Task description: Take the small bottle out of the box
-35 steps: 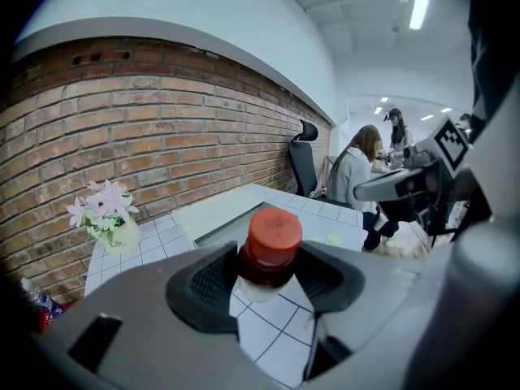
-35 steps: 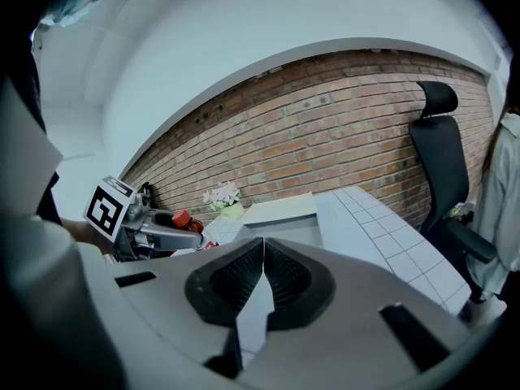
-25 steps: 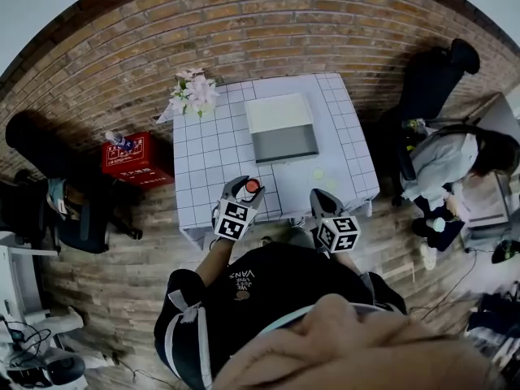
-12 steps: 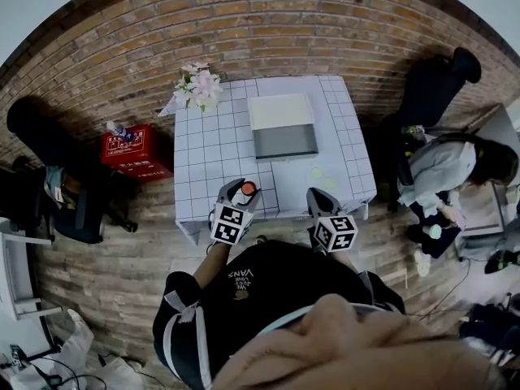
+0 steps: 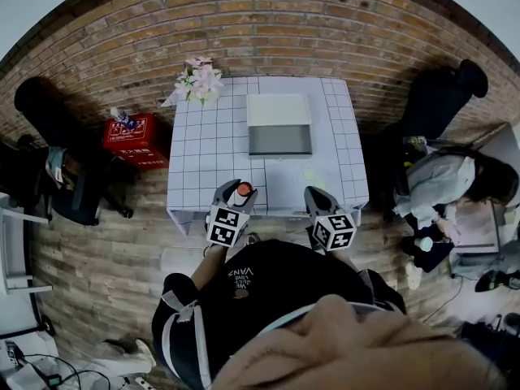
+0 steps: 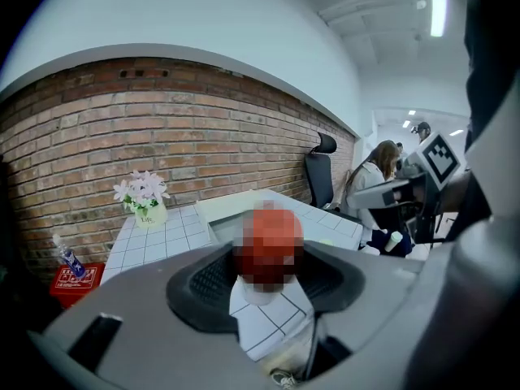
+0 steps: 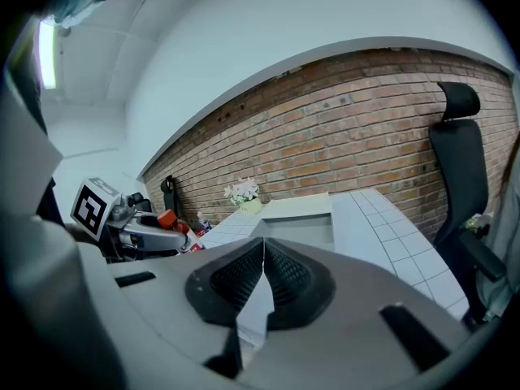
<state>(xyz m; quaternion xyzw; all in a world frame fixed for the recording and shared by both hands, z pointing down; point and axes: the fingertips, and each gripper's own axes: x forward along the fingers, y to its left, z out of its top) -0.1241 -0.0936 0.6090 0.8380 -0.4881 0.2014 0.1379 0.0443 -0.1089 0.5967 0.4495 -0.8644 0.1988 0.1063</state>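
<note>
While the left gripper grasps the small bottle above the table's near edge, well clear of the open box farther back, the job looks nearly done. Right of it, the right gripper hangs clenched on nothing, apparently not needed.

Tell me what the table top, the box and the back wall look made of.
Table top: white squares with dark grid lines, matte; tile or a printed cover. Box: pale, flat, matte panels; card or plastic, unclear. Back wall: rough red brick, mortar joints.
</note>
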